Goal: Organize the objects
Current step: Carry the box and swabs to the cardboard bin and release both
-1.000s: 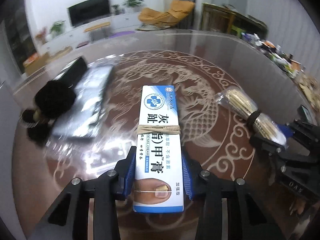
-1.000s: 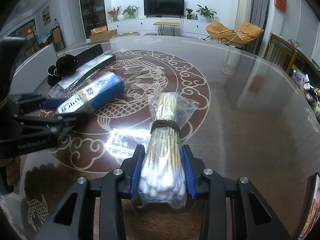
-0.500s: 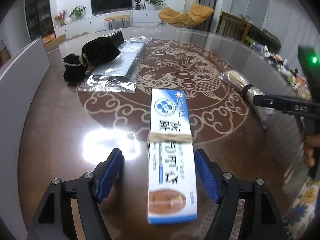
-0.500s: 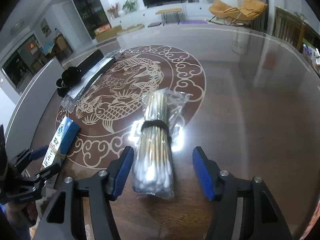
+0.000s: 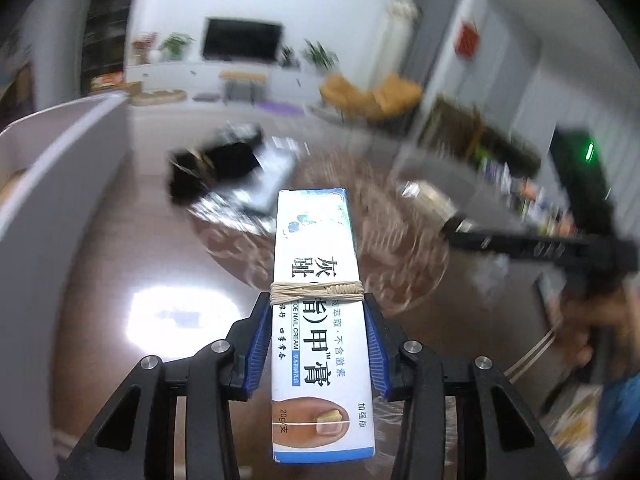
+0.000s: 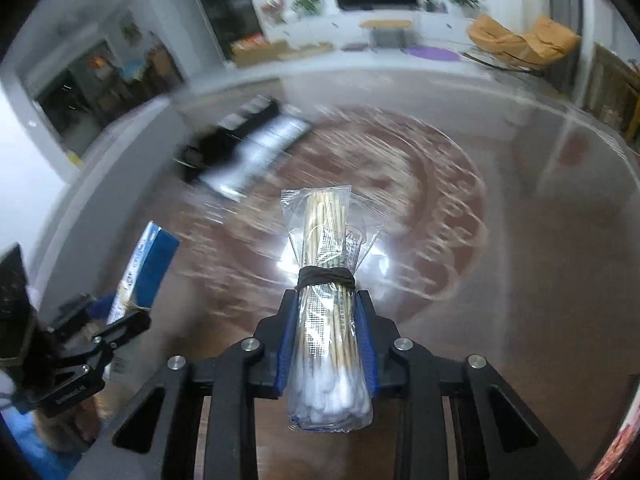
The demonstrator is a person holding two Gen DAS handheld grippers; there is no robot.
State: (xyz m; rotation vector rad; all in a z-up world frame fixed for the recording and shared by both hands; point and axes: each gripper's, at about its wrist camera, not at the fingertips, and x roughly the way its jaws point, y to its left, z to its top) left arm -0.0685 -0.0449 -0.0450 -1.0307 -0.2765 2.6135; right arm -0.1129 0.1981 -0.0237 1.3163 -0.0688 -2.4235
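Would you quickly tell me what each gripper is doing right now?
Left gripper: closed on the nail cream box.
Right gripper: closed on the cotton swab pack.

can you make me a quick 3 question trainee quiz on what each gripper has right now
1. True or false: the left gripper is shut on the cream box.
2. What binds the cotton swab pack in the right gripper? A) black band B) red tape C) nothing
3. Fill in: the cream box is wrapped with a tan rubber ____.

Key: 1 true; 2 A; 3 band
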